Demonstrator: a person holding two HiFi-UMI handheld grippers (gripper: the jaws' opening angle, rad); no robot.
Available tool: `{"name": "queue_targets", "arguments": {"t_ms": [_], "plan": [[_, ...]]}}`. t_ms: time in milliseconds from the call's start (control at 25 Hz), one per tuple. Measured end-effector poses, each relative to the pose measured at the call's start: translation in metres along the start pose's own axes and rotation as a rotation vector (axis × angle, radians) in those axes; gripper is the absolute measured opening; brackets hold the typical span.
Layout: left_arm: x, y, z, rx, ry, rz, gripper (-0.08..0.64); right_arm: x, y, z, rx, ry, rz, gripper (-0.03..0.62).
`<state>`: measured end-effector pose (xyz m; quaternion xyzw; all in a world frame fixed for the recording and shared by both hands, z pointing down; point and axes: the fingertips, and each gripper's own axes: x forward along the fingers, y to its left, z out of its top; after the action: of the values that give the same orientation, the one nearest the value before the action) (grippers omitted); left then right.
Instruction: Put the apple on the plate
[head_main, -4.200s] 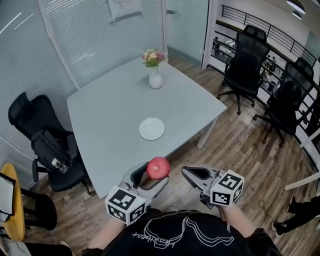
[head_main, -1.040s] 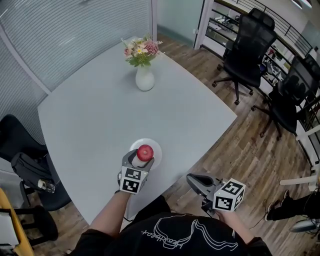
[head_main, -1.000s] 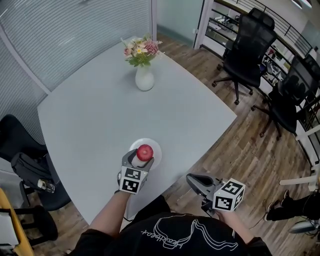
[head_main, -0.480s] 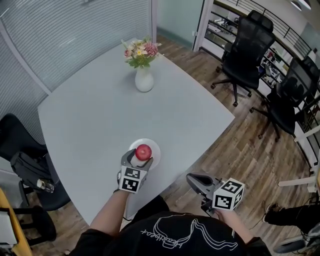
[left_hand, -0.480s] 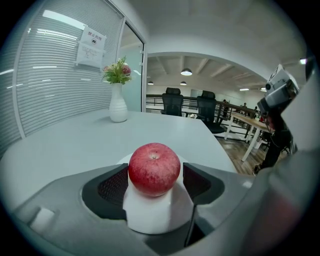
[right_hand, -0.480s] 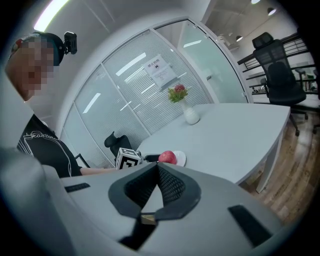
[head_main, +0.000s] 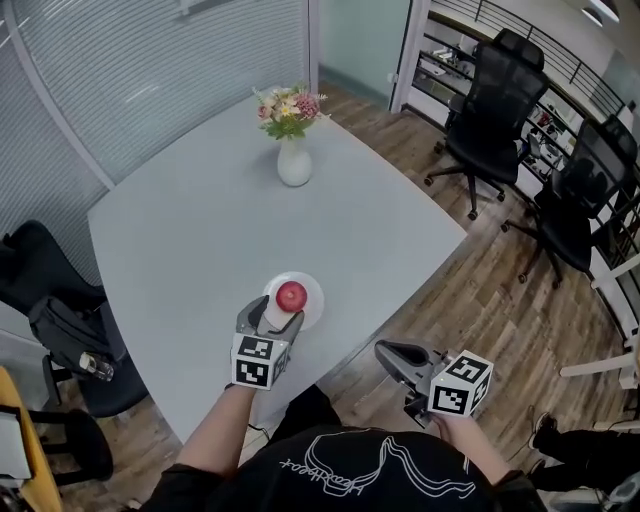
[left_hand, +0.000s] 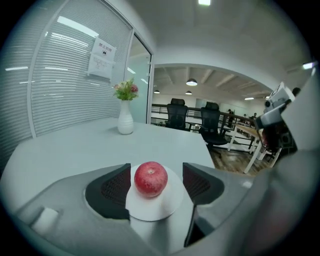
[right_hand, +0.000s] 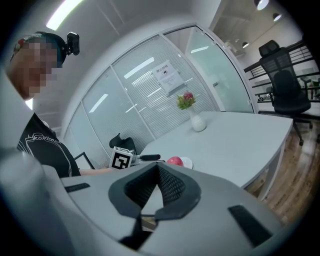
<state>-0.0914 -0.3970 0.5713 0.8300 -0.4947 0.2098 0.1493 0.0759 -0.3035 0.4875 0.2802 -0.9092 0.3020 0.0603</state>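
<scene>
Apple (head_main: 291, 295) pos: sits on white plate (head_main: 314, 305), approx mid-plate; red skin.
Apple axis: stem dimple faces up in L gripper view, so core axis is vertical and the apple is upright; shape nearly round, no clear long axis otherwise.
Plate: flat on grey table (head_main: 200, 230), close to the table edge nearest the person.
L gripper (head_main: 272, 318): jaws apart, one on each side of the apple, not clamped. Clear gap shows betw apple and the R-hand jaw. L-hand jaw is just beside the apple; can't tell if it touches. Jaw tips reach over the plate's near rim.
R gripper (head_main: 388, 351): jaws together at the tips, nothing betw them. Held off the table, over wood floor (head_main: 480, 290), near the table's edge and well apart from plate and apple.
Vase (head_main: 294, 162): white, upright, on far side of table w/ flowers (head_main: 287, 103) in it; well apart from plate.
Surroundings: black office chairs (head_main: 490, 110) on the floor to the R, beyond the table. Dark chair (head_main: 40, 270) at the table's L side w/ a bag (head_main: 70, 325) on its seat.
</scene>
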Motion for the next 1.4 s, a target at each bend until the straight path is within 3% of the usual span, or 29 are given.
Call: {"name": "queue_targets", "arguments": {"t_ms": [400,600,840,1080,1400], "plan": [[-0.096,-0.079,0.053,-0.067,-0.138,-0.151,0.312,-0.022,0.05,0.009,-0.117,-0.05,0.068,0.008],[-0.13,-0.122,0.062,-0.063,-0.175,-0.218,0.081,-0.035,0.063,0.001,-0.132,-0.065,0.073,0.008],[-0.16,-0.17,0.062,-0.075,-0.187,-0.343,0.015,-0.046,0.081,-0.013,-0.161,-0.061,0.094,0.008],[-0.18,-0.192,0.055,-0.054,-0.195,-0.33,0.014,-0.057,0.097,-0.018,-0.202,-0.102,0.102,0.008],[-0.191,-0.183,0.056,-0.05,-0.212,-0.293,0.015,-0.049,0.109,-0.019,-0.21,-0.088,0.122,0.008]]}}
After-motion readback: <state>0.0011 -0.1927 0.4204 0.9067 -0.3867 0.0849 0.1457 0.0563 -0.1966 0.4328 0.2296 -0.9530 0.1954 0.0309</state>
